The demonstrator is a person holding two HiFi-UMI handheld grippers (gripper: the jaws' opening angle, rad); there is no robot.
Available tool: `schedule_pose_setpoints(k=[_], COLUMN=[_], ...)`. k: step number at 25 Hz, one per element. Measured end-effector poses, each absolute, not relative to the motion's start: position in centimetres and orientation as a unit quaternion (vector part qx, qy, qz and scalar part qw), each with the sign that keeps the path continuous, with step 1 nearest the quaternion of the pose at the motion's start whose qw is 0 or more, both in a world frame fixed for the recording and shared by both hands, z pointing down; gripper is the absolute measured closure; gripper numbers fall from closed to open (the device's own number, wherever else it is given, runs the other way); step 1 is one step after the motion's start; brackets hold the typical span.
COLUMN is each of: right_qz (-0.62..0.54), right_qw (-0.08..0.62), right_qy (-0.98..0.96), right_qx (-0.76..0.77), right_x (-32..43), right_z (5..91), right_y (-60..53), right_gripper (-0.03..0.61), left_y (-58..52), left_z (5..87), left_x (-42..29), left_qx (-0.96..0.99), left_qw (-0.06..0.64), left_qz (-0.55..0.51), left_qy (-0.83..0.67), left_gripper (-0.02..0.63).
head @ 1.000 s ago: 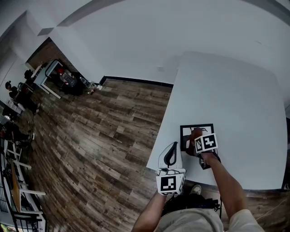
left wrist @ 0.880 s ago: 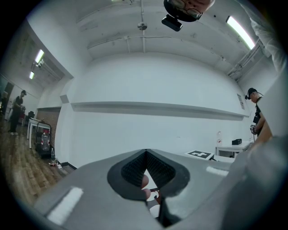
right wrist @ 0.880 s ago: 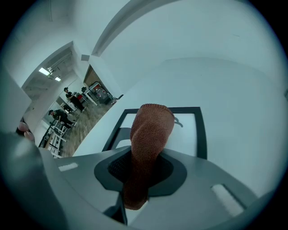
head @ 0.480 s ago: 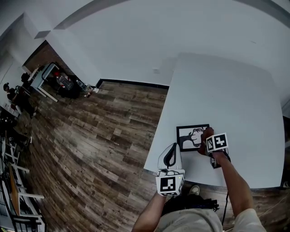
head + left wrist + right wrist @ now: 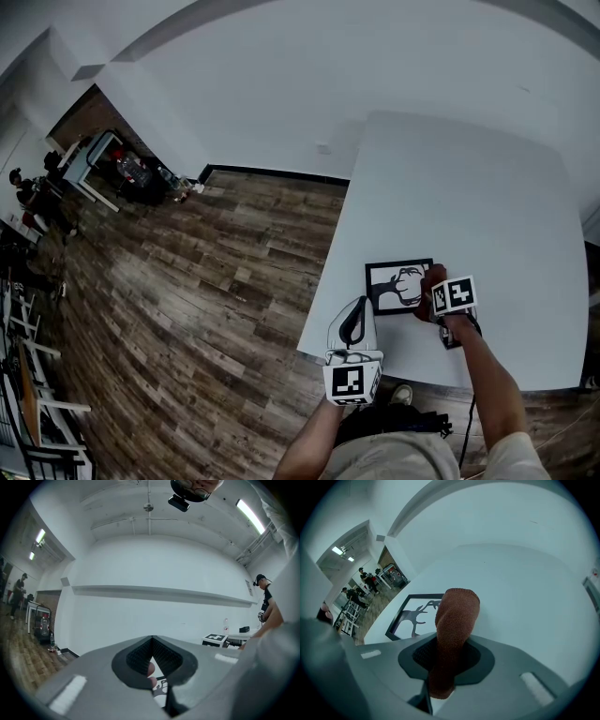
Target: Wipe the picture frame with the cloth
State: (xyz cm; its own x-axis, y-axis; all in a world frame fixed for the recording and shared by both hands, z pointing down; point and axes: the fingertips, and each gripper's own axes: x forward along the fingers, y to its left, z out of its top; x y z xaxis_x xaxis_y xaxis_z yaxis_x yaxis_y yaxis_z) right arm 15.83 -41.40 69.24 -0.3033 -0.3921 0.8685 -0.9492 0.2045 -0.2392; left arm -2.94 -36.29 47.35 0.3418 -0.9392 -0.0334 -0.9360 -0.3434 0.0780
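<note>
The picture frame [image 5: 398,286], black-edged with a dark antler picture on white, lies flat near the front of the white table [image 5: 469,178]. My right gripper [image 5: 437,289] is shut on a reddish-brown cloth [image 5: 432,275] at the frame's right edge. In the right gripper view the cloth [image 5: 457,613] sticks up out of the jaws, and the frame [image 5: 415,616] lies just left of it. My left gripper [image 5: 353,323] hovers shut and empty over the table's front left corner, a little left of the frame. A sliver of the frame shows between its jaws in the left gripper view.
The table's left edge [image 5: 328,272] drops to a wooden floor [image 5: 206,281]. Desks and people stand far off at the left [image 5: 94,169]. The table stretches bare behind and to the right of the frame.
My right gripper has carried the cloth rightward across the picture, from its middle to its right edge. The left gripper has stayed where it was.
</note>
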Motion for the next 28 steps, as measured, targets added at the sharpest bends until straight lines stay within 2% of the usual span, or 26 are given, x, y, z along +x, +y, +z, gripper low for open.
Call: schedule_pose_setpoints(k=[11, 15, 28], right_qz=[0.411, 0.396, 0.14], right_qw=[0.336, 0.314, 0.164], right_qy=[-0.69, -0.705, -0.797], right_qx=[0.492, 0.497, 0.564], right_x=[17.2, 17.1, 15.3], right_z=[69.1, 67.3, 51.8], right_y=[-41.0, -41.2, -40.8], right_gripper=[0.476, 0.476, 0.476], left_y=[-36.3, -36.5, -37.0], left_z=[46.9, 46.7, 45.2], left_x=[-2.4, -2.1, -2.0], left_qx=[0.821, 0.824, 0.822], left_qw=[0.018, 0.022, 0.026], left_qz=[-0.039, -0.039, -0.022], left_qy=[-0.569, -0.565, -0.568], left_gripper=[0.614, 0.614, 0.614])
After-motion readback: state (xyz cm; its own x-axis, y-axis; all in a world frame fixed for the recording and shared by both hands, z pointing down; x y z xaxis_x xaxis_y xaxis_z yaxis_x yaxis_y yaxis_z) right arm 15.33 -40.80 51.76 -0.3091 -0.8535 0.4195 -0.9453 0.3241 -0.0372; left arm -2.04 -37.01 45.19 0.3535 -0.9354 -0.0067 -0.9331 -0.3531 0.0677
